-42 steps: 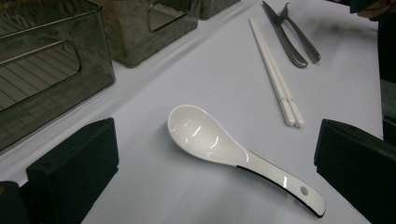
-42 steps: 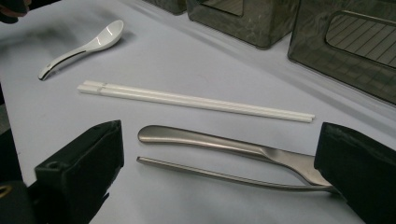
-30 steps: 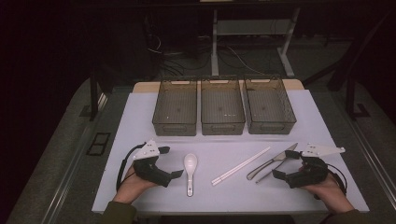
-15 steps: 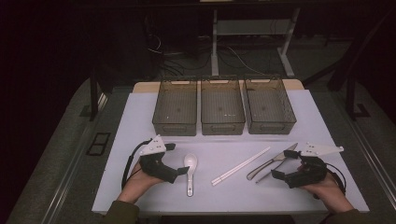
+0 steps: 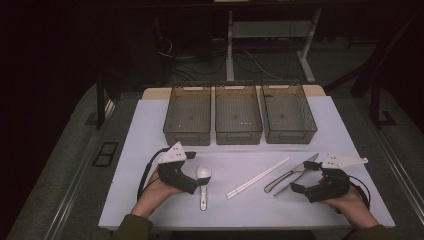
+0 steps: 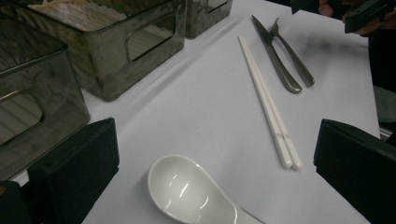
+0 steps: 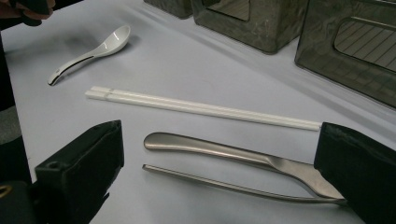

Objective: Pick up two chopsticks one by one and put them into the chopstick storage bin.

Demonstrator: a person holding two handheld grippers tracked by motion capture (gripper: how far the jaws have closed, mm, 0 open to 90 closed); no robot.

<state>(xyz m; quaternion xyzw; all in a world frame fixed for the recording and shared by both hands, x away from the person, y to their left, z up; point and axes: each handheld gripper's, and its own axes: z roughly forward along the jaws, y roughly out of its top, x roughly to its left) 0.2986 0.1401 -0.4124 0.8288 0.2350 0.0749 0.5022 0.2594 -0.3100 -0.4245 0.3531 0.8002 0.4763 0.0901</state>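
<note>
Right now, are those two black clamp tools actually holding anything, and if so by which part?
No, nothing is held. The left gripper stands open around the white spoon bowl, not closed on it. The right gripper is open over the metal cutlery.

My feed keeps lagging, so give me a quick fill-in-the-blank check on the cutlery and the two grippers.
1. The open left gripper is nearest the white ceramic ___.
2. The pair of white chopsticks lies between the spoon and the ___ metal cutlery.
3. At the back of the table stand ___ grey see-through bins.
4. The right gripper has its jaws ___.

Missing words: spoon; silver; three; open
</note>
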